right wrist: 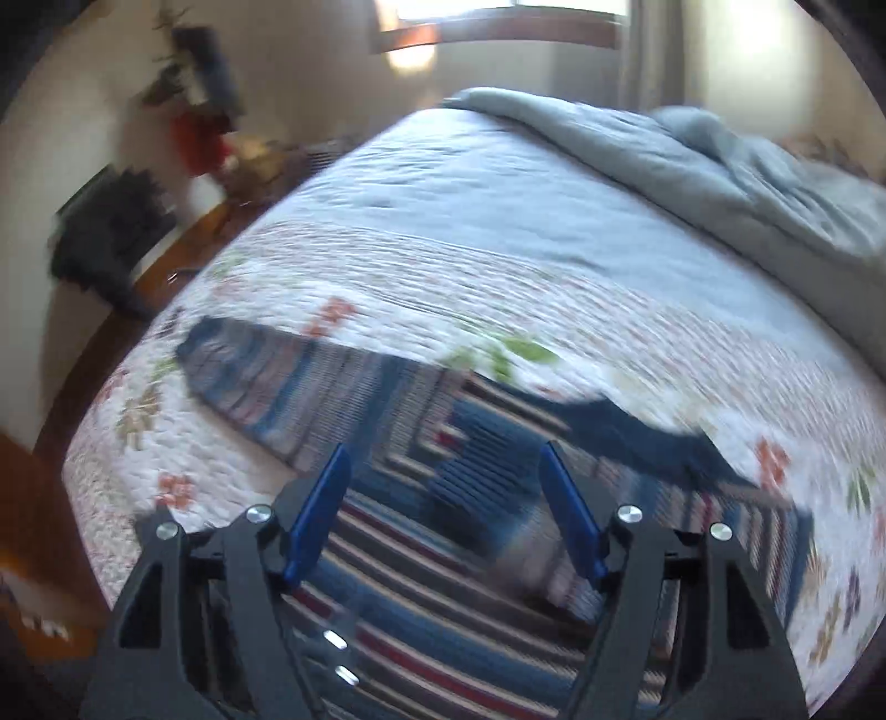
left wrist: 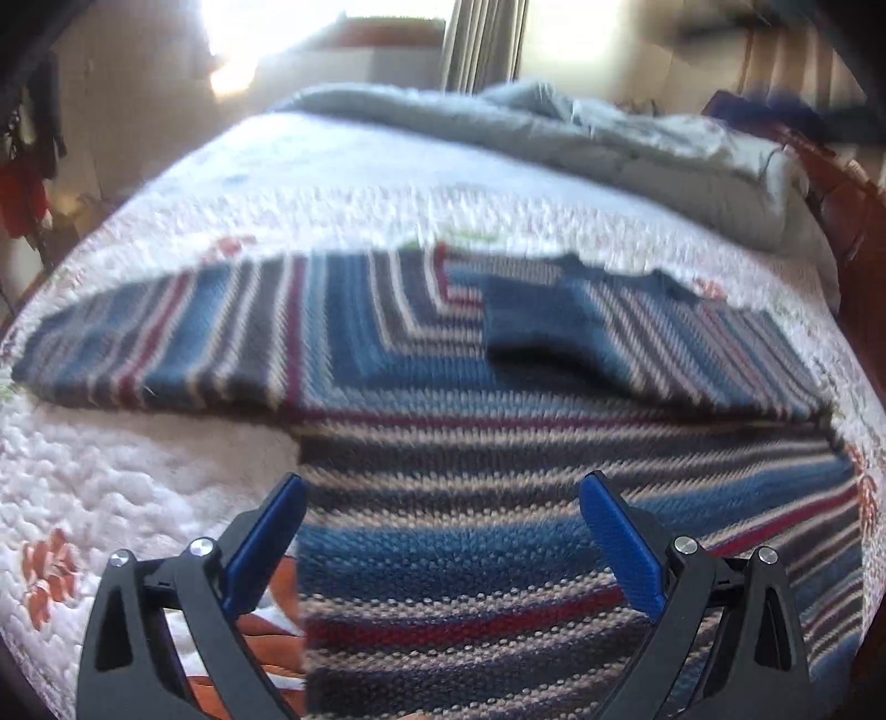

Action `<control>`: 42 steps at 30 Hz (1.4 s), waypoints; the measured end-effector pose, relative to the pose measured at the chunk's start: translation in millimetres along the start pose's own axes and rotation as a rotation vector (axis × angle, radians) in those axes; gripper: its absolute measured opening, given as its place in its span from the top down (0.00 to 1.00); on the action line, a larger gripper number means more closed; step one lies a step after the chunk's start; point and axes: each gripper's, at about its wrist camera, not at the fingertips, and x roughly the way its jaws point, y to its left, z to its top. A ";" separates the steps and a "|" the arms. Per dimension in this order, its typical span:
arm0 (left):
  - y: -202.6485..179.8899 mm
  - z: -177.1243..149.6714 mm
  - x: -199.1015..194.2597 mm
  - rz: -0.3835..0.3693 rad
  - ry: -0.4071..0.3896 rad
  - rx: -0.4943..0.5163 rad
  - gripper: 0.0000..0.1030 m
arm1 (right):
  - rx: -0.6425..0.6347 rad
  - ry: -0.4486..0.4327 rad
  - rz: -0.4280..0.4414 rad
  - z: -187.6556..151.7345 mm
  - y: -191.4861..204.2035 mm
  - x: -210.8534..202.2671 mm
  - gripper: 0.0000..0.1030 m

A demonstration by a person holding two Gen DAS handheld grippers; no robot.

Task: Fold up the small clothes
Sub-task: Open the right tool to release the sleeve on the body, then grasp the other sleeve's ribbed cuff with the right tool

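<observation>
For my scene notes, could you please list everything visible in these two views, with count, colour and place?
striped sweater: one, blue, grey, cream and red stripes, flat on the quilt, one sleeve folded across its chest
quilt: one, white with floral print, covering the bed
grey blanket: one, bunched at the bed's far end
curtain: one, pale, by the window
left gripper: one, black with blue pads, open above the sweater
right gripper: one, same colours, open above the sweater, nothing between the pads

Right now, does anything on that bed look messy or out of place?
Only the grey comforter, bunched in a rumpled heap at the bed's far end. The striped sweater lies spread on the floral quilt, one sleeve already folded across its body. Nothing looks spilled or damaged.
</observation>
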 end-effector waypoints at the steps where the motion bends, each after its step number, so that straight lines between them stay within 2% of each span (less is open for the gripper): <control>1: 2.8 2.4 -5.0 0.002 -0.017 -0.006 0.04 | -0.049 0.011 0.007 17.9 20.3 6.7 0.32; 5: 20.0 4.7 -15.5 -0.047 -0.022 -0.055 0.04 | -0.263 0.062 0.020 81.4 99.0 38.2 0.28; 8: 36.1 9.1 -20.8 -0.055 -0.032 -0.089 0.04 | -0.377 0.108 0.036 110.4 153.8 69.8 0.27; 13: 58.5 8.8 -22.2 -0.088 -0.024 -0.148 0.04 | -0.509 0.178 0.032 129.8 228.5 127.2 0.26; 17: 70.7 7.8 -19.1 -0.113 0.002 -0.177 0.04 | -0.537 0.238 0.049 136.1 273.7 172.4 0.26; 23: 77.3 9.8 -22.4 -0.142 0.007 -0.198 0.04 | -0.585 0.319 0.025 134.0 321.3 230.0 0.27; 27: 74.1 8.1 -15.7 -0.126 0.057 -0.166 0.04 | -0.613 0.381 -0.013 130.5 340.9 261.0 0.48; 30: 76.2 7.3 -14.6 -0.131 0.073 -0.166 0.04 | -0.653 0.405 -0.031 120.2 360.8 280.7 0.52; 37: 79.4 1.7 -0.7 -0.117 0.153 -0.156 0.04 | -0.695 0.399 -0.020 108.1 407.5 315.4 0.53; 42: 77.5 0.9 0.1 -0.132 0.167 -0.140 0.04 | -0.718 0.415 -0.029 94.3 429.3 343.3 0.52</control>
